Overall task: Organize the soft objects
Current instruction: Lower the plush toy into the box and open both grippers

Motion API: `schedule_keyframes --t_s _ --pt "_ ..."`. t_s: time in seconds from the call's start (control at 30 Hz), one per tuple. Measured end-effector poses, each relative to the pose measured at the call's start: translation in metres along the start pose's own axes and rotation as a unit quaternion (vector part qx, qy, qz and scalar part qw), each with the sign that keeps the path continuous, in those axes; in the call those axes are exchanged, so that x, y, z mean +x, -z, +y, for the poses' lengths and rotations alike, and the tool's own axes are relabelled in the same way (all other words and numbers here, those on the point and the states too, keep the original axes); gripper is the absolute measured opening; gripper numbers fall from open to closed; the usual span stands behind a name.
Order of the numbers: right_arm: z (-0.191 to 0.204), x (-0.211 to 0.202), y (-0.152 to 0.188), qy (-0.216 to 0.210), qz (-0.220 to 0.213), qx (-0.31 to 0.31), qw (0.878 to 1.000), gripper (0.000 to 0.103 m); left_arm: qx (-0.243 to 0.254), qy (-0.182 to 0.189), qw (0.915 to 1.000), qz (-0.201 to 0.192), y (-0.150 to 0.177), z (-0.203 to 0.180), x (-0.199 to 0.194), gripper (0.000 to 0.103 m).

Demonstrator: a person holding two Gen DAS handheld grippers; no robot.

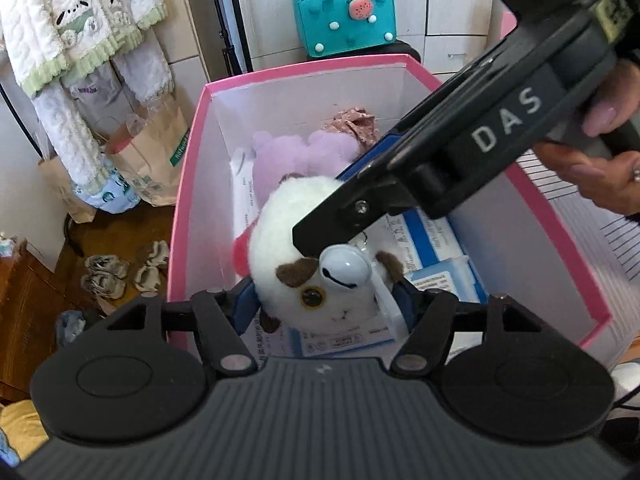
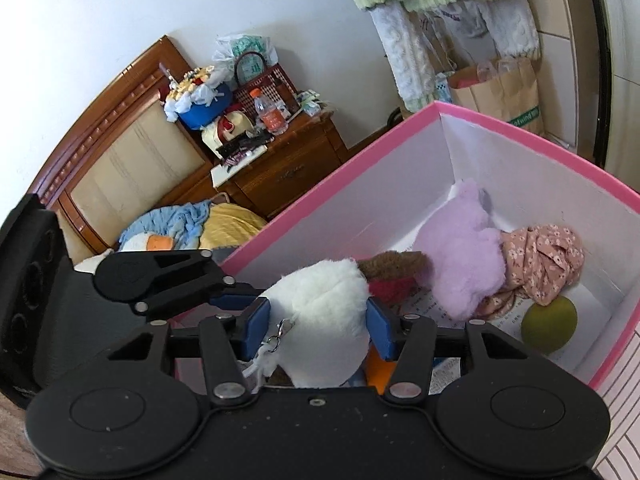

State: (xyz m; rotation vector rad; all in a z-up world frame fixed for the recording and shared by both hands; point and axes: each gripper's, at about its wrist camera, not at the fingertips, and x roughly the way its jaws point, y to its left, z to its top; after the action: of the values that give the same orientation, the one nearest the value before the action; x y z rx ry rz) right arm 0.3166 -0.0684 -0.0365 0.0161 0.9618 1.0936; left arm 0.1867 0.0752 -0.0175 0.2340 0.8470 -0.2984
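Both grippers are over the pink box (image 1: 188, 184), white plush toy (image 1: 296, 232) between them, sitting inside the box near its front end on top of printed packets (image 1: 436, 240). Right gripper (image 2: 316, 326): blue pads (image 2: 258, 328) pressed into the white fur on both sides, so it's grasping the toy's body; a small metal clasp (image 2: 280, 332) dangles off the fur by the left pad. Left gripper (image 1: 326, 300): jaws straddle the toy's face end, pads look just off the fur on each side, so released, not clamping. A white bell-shaped charm (image 1: 344, 266) sits on the toy's face, brown patch and amber eye visible beside it. In the left wrist view the right gripper comes in diagonally from top right, held by a hand (image 1: 600, 148). Further back in the box: a lilac plush (image 2: 464, 252), a floral pink cloth (image 2: 548, 260) touching it, and an olive ball (image 2: 550, 324) near the right wall. Outside the box: teal bag (image 1: 344, 16), paper bags (image 1: 160, 152), hanging quilted clothes (image 1: 80, 28), wooden nightstand (image 2: 288, 164).
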Motion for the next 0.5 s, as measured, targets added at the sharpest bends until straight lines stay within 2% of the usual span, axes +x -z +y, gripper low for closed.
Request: schedule_keyframes --t_s 0.1,0.2,0.27,0.3,0.4,0.5 --pt "0.005 -0.004 0.006 0.05 -0.007 -0.035 0.998 0.057 -0.013 0.017 0.9998 -0.003 0.002 -0.001 -0.006 0.068" --pt "0.005 -0.005 0.011 0.049 -0.004 -0.03 0.998 0.057 -0.015 0.028 0.9992 -0.022 0.003 0.0 -0.016 0.066" --pt "0.007 -0.011 0.012 0.063 -0.017 -0.036 0.997 0.057 -0.003 0.02 0.9986 -0.049 0.004 -0.002 -0.022 0.038" --pt "0.011 -0.016 0.015 0.072 -0.029 -0.041 0.996 0.057 0.001 0.011 0.9982 -0.06 0.005 -0.003 -0.023 0.033" --pt "0.013 -0.038 0.025 0.088 -0.068 -0.033 0.993 0.057 0.031 -0.008 0.9977 -0.06 0.005 -0.01 -0.019 0.031" --pt "0.016 -0.061 0.04 0.113 -0.1 -0.03 0.988 0.057 0.032 -0.016 0.9979 -0.054 0.005 -0.01 -0.016 0.034"
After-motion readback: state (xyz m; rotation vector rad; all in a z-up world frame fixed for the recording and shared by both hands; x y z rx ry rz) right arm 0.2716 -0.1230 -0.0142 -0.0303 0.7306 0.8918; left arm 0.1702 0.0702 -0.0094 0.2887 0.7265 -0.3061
